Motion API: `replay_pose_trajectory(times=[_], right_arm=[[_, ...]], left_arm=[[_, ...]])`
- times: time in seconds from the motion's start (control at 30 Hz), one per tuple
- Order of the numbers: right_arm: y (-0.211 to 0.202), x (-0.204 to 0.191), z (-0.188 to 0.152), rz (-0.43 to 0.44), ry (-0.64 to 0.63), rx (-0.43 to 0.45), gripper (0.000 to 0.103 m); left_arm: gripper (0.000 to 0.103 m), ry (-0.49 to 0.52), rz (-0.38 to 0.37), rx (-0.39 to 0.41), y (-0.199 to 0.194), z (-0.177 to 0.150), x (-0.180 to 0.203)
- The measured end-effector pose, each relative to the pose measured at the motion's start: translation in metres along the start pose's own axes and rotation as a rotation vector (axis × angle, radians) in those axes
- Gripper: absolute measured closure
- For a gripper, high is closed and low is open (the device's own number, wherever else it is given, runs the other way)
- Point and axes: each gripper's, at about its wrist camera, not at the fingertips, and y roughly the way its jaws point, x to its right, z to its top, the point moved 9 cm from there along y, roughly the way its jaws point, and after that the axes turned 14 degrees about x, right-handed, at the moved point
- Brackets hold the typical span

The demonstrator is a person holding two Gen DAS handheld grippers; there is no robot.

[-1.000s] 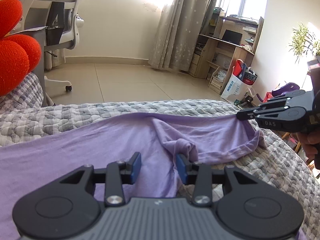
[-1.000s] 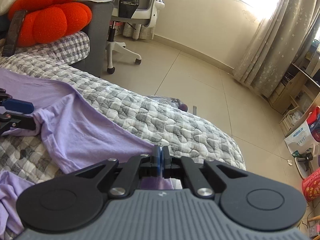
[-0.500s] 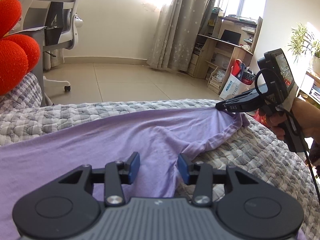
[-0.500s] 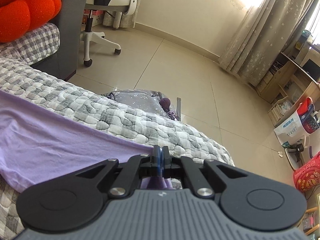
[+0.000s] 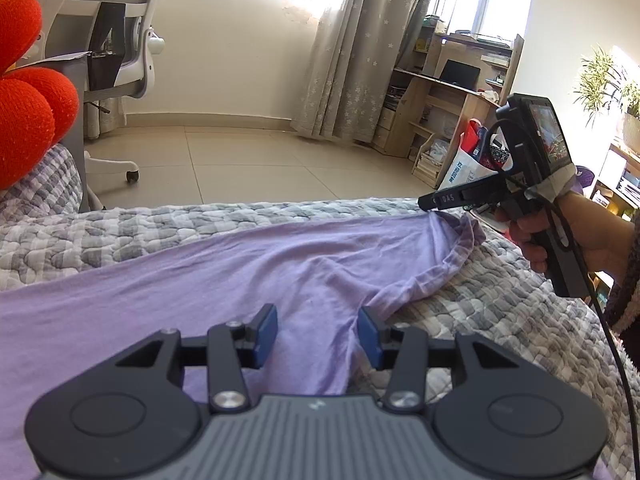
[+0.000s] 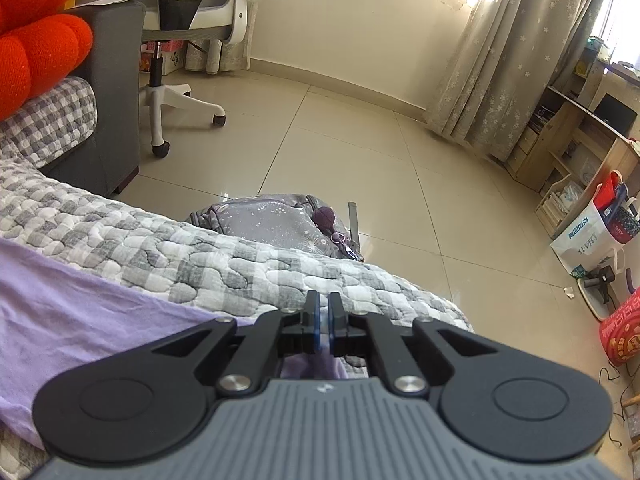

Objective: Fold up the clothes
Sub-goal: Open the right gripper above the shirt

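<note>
- I am holding my left gripper (image 5: 317,330) low over the purple shirt (image 5: 200,280), its blue pads spread wide apart with a band of the fabric lying between them, not pinched.
- The purple shirt is lying stretched across the grey-and-white quilted bed cover (image 5: 160,228), running from the lower left up toward the far right corner of the bed.
- I am keeping my right gripper (image 6: 323,322) pressed together on the shirt's far edge; in its own view the pads are almost touching, with purple cloth (image 6: 80,320) bunching just beneath them.
- In the left view, that right gripper's tip (image 5: 430,201) is sitting at the raised corner of the shirt, where the hem (image 5: 456,252) is curling down beside it toward the quilt.
- My right hand (image 5: 560,232) is wrapping the gripper's handle, a black cable hanging down from it.
- A red knitted cushion (image 5: 24,120) is resting at the left end of the bed.
- A white office chair (image 6: 188,40) is standing on the tiled floor (image 6: 340,140) beyond the bed, and a grey bundle (image 6: 272,220) is lying on the floor just past the bed's edge.
</note>
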Motion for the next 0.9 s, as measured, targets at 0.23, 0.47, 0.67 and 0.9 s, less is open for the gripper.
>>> replay_pose_trajectory(times=[0.23, 0.47, 0.67, 0.9], right_arm=[[-0.009, 0.031, 0.007, -0.010, 0.150, -0.005, 0.087], [-0.022, 0.050, -0.001, 0.009, 0.230, -0.042, 0.072], [-0.026, 0.056, -0.008, 0.026, 0.378, -0.105, 0.072], [-0.029, 0.057, -0.001, 0.029, 0.558, -0.175, 0.072]], left_arm=[[0.055, -0.002, -0.003, 0.000, -0.001, 0.000, 0.000], [0.055, -0.002, -0.005, 0.000, -0.001, 0.000, 0.000], [0.054, -0.003, -0.006, 0.000, -0.001, 0.000, -0.001], [0.054, -0.004, -0.007, 0.000, 0.000, 0.000, 0.000]])
